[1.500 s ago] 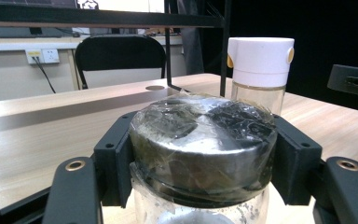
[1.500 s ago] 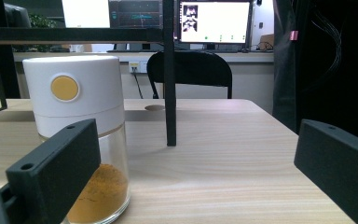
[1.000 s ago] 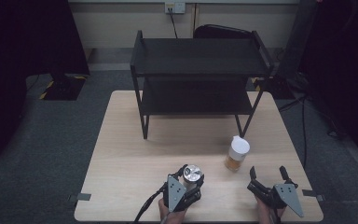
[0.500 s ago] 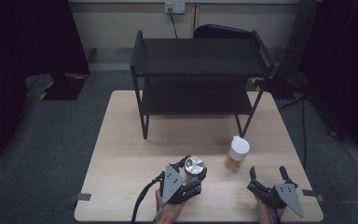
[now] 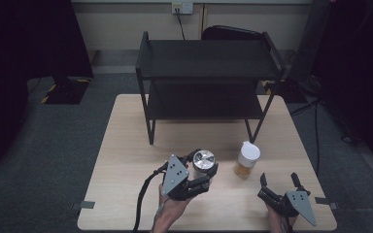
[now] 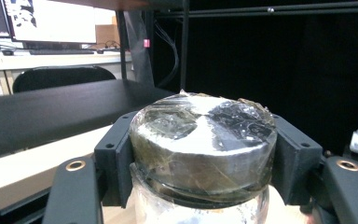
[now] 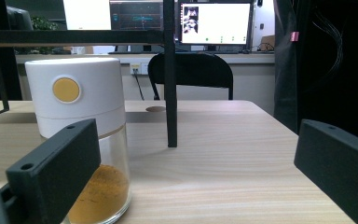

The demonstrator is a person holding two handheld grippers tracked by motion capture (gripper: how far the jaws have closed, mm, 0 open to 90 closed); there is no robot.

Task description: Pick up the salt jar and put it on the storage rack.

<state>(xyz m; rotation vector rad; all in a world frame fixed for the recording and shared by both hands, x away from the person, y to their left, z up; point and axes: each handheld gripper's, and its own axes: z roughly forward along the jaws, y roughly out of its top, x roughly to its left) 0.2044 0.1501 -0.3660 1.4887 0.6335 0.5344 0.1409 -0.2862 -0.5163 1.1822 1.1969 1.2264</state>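
Clenching the silver-lidded jar [image 5: 204, 161] upright near the bench's front edge, the left tool [image 5: 194, 177] faces the black rack [image 5: 206, 73] beyond, right tool [image 5: 278, 185] released.

the left gripper [image 5: 201, 170] is at the near middle of the scene, its grey three-cornered plate facing up and its cable trailing back past the wrist. its two black jaws are clamped tight, pointing far and slightly right. the right gripper [image 5: 279, 184] sits low at the near right, jaws spread wide apart and pointing toward the far side.
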